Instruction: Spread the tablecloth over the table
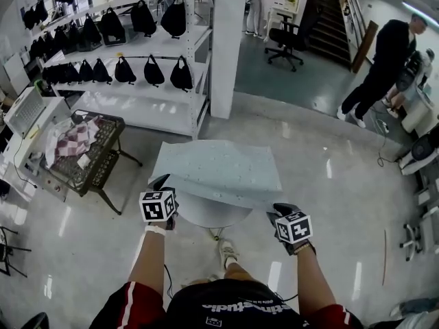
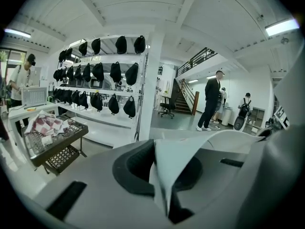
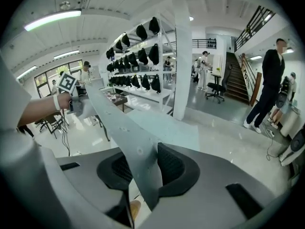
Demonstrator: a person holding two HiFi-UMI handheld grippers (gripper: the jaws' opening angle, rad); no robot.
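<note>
the tablecloth point(image 1: 216, 173) lies over the tabletop point(image 1: 206, 216); it looks limp and light, best held by its near corners. at the near edge the left tongs point(image 2: 164, 175) pinch its hem, while the right tongs point(image 3: 143, 175) stand spread, cloth loose between them.

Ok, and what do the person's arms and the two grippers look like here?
The left gripper and right gripper each carry a cube with black-and-white square markers. Their fingers are grey, with black pads set in. A white band is on the left wrist; the short red sleeves have a white stripe.
</note>
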